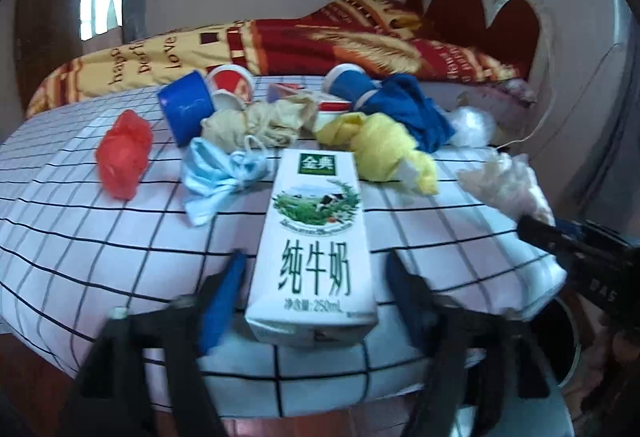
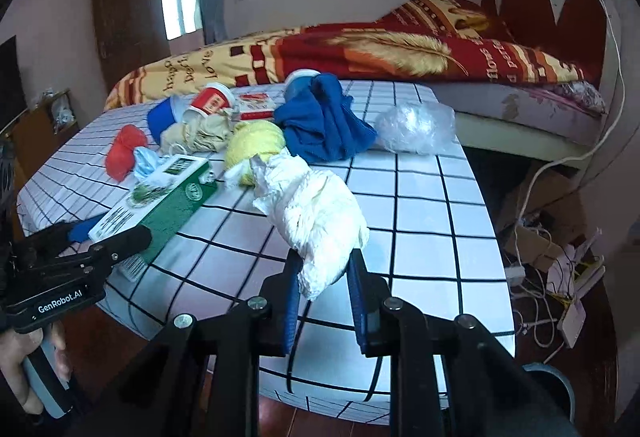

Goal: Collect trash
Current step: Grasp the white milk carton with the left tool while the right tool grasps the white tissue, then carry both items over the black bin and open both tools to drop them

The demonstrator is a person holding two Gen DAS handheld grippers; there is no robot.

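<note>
Two grippers work — the left gripper [image 1: 314, 301] straddles the carton [image 1: 316, 245] unclamped, long axis pointing straight ahead; the right gripper [image 2: 324, 279] pinches a wad [image 2: 316, 213].

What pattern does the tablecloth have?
White tablecloth with a grid of thin dark lines; the right wrist view shows it best.

Bin [image 2: 554, 385] mostly hidden below table [image 2: 432, 217]
</note>
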